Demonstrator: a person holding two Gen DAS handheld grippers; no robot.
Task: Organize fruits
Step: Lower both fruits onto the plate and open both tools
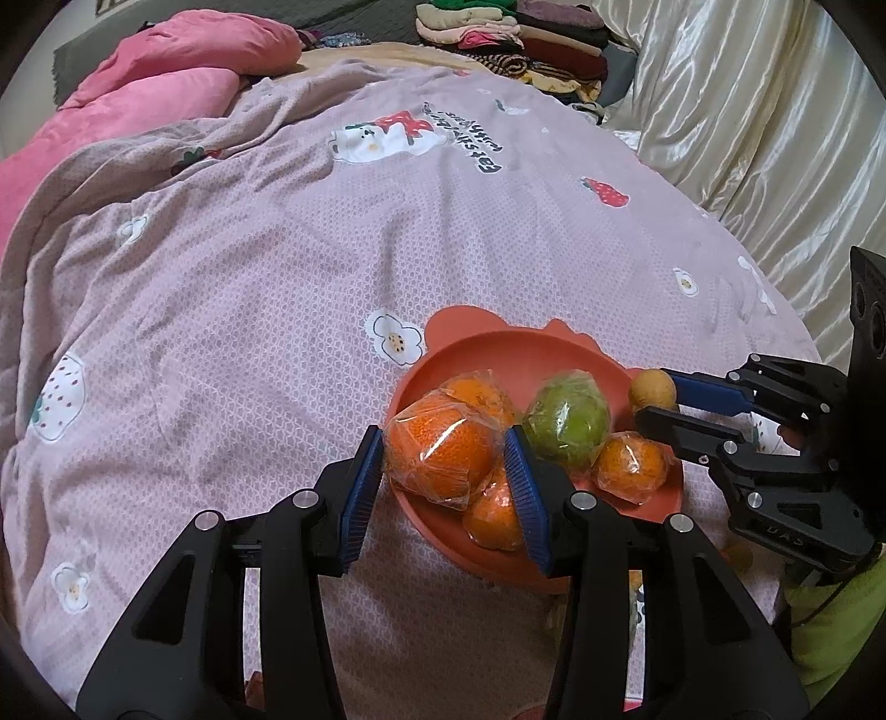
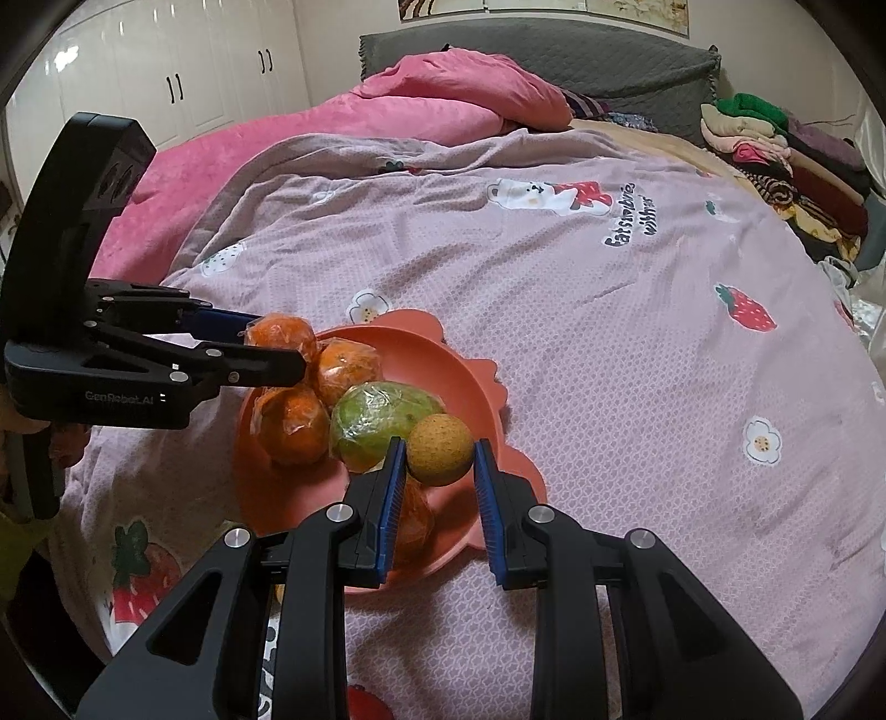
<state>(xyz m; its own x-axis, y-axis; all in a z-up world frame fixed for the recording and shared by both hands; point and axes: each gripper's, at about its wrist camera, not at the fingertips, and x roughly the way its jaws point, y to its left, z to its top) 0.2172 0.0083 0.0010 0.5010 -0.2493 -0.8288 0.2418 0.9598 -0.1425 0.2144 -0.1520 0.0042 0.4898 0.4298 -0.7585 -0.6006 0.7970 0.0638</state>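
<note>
An orange-red bowl (image 1: 443, 327) (image 2: 470, 399) sits on the bed and holds several plastic-wrapped oranges and a wrapped green fruit (image 1: 567, 418) (image 2: 382, 415). My left gripper (image 1: 448, 462) (image 2: 277, 346) is shut on a wrapped orange (image 1: 440, 448) (image 2: 282, 338) over the bowl's left side. My right gripper (image 2: 440, 465) (image 1: 653, 399) is shut on a small round tan fruit (image 2: 441, 450) (image 1: 652, 389) over the bowl's right rim. Another wrapped orange (image 1: 631, 465) lies at the bowl's near right.
A mauve strawberry-print blanket (image 1: 277, 277) (image 2: 609, 332) covers the bed. Pink duvet (image 1: 138, 94) (image 2: 415, 105) lies at the far side. Folded clothes (image 1: 526, 39) (image 2: 775, 160) are stacked near the headboard. A cream curtain (image 1: 747, 111) hangs on the right.
</note>
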